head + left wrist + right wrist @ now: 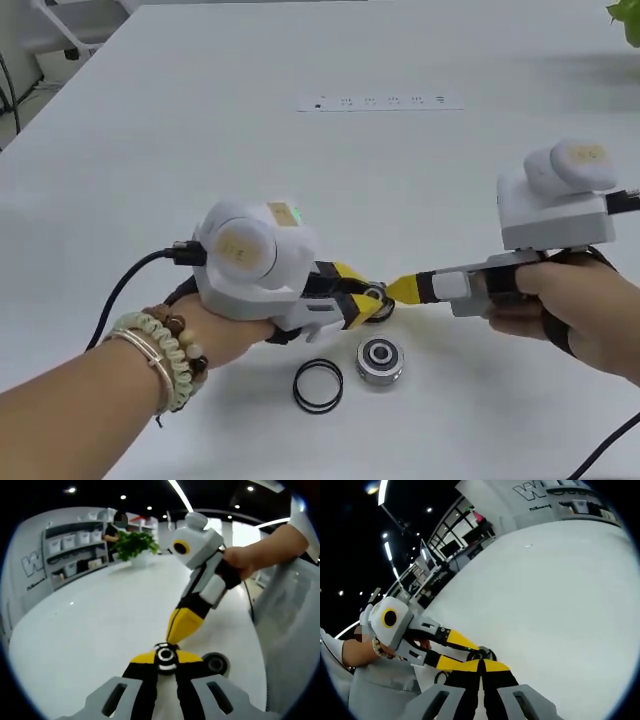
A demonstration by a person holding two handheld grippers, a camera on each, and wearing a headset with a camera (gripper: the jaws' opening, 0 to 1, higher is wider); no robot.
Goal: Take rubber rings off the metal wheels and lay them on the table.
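Left side: the left gripper [370,301] is closed on the held wheel [166,656], which is clamped between the yellow jaws just above the table [300,160].
Right side: the right gripper [398,290] is brought in from 3 o'clock of the held wheel in the head view. Its jaws are drawn together and the tips are set at the wheel's rim. Whether rubber is pinched between them cannot be told.
Already stripped: the bare wheel [380,360] is laid flat on the table at about 6 o'clock of the held wheel, and its rim appears metallic.
Removed rubber: the loose rings [318,385] are laid on the table at 8 o'clock of the bare wheel, just beside it and not touching.
Step in hand: a ring is judged to be under removal from the held wheel.
Method: the clamp on the wheel should be kept firm. The rubber should be caught at one edge only, lifted over the rim, then rolled off around the wheel rather than pulled straight.
Risk: if too much is pulled at once, the wheel may be twisted out of the jaws or the ring snapped away.
Placement: the freed ring should be laid beside the loose rings, clear of the bare wheel.
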